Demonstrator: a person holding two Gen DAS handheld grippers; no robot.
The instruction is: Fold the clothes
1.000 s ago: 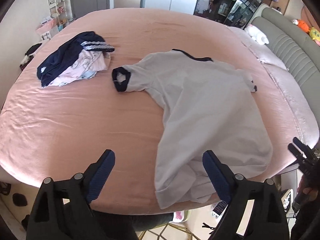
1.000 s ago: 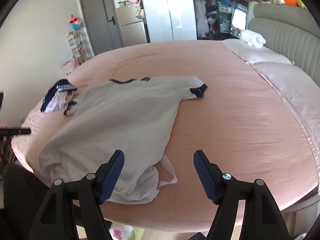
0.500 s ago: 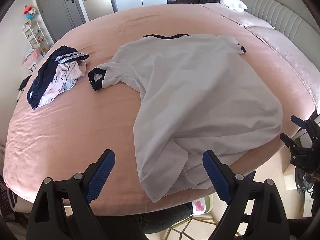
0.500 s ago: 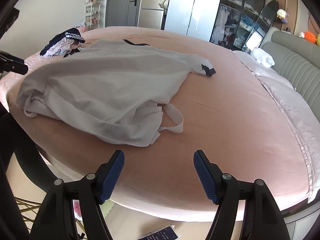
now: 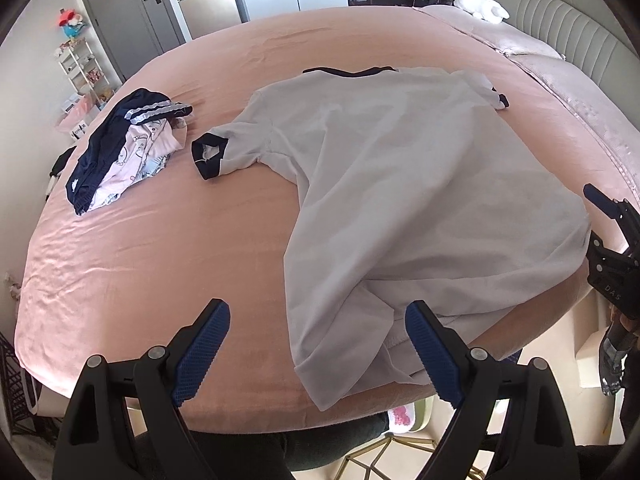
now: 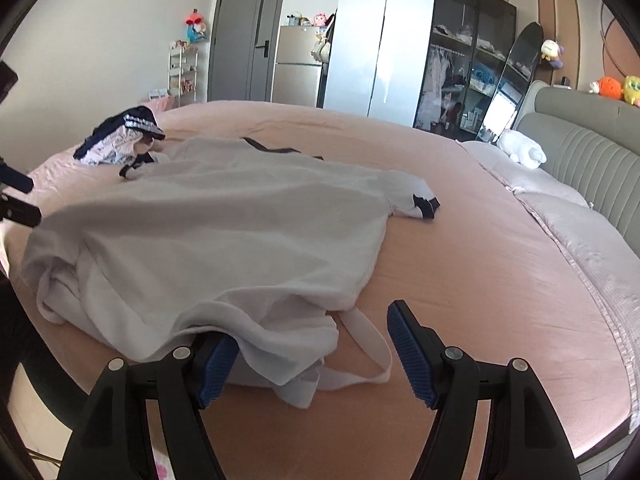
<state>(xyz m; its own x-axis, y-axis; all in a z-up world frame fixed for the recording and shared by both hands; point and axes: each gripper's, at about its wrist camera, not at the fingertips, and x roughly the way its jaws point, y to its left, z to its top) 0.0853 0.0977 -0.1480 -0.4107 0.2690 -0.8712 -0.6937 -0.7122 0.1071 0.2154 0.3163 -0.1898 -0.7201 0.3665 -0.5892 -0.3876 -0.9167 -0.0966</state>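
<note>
A white T-shirt point(image 5: 404, 184) with dark navy trim at the collar and sleeve cuffs lies spread on a wide bed point(image 5: 160, 240) covered in a pink sheet, its collar pointing away toward the far side and its hem bunched and rumpled at the near edge, where some cloth droops over the side; the left gripper point(image 5: 316, 344) hovers low at the near edge with its blue-padded jaws wide apart and nothing between them, the crumpled left corner of the hem lying just ahead of its right finger; the right gripper point(image 6: 312, 354), seen from its own camera, is also spread wide and empty, with the wrinkled right corner of the hem and a loose loop of its band lying between and partly over its left finger point(image 6: 218, 364); whether cloth actually touches that pad cannot be told for certain; a small pile of other clothes point(image 5: 124, 152), navy with white stripes and pale pink print, sits well apart to the left beyond the shirt's sleeve; judging from this, the step in hand is reaching for the two bottom corners before any fold is made; the next move likely calls for each gripper to close on a single hem corner, then draw the cloth taut and flat, taking care not to pinch the doubled layers together.
</note>
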